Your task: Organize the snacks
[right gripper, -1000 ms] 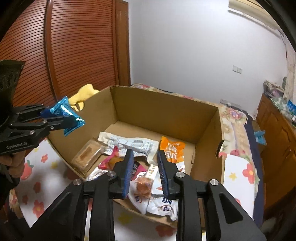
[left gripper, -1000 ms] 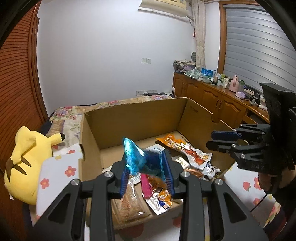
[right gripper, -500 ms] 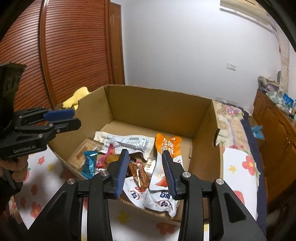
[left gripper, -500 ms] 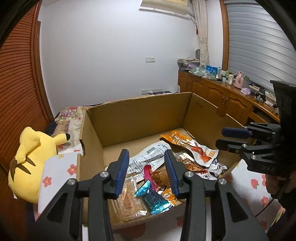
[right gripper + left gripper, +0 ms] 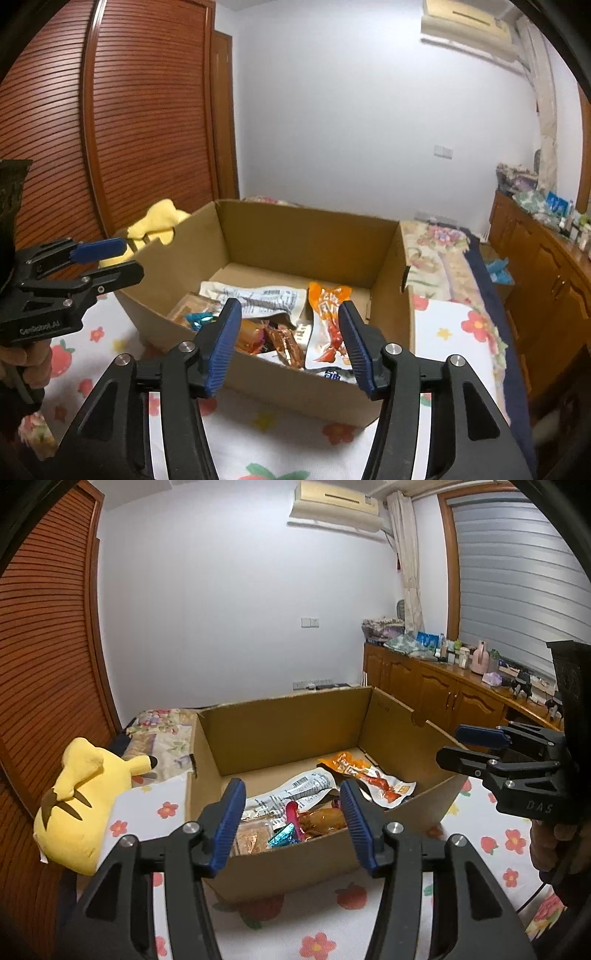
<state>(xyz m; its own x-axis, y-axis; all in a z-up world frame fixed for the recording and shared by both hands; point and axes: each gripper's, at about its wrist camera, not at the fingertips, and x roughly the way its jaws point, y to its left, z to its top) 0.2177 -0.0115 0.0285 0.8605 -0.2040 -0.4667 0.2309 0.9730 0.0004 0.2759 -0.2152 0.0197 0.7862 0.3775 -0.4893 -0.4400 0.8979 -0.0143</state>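
Opening ribbed hand-held gripper (image 5: 291, 812), rectangular cardboard box (image 5: 280, 731), crinkly wrappers (image 5: 369, 779)

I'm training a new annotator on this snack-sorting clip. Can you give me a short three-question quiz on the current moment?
1. True or false: the left gripper holds a snack packet.
2. Which lies nearest the cardboard box's front wall on the plush side? A) the orange packet B) the shiny blue wrapper C) the white packet
3. Fill in: beside the box, on the flowered sheet, lies a yellow ____.

Key
1. False: its jaws are opening with nothing between them, as are the right gripper's.
2. B
3. plush toy
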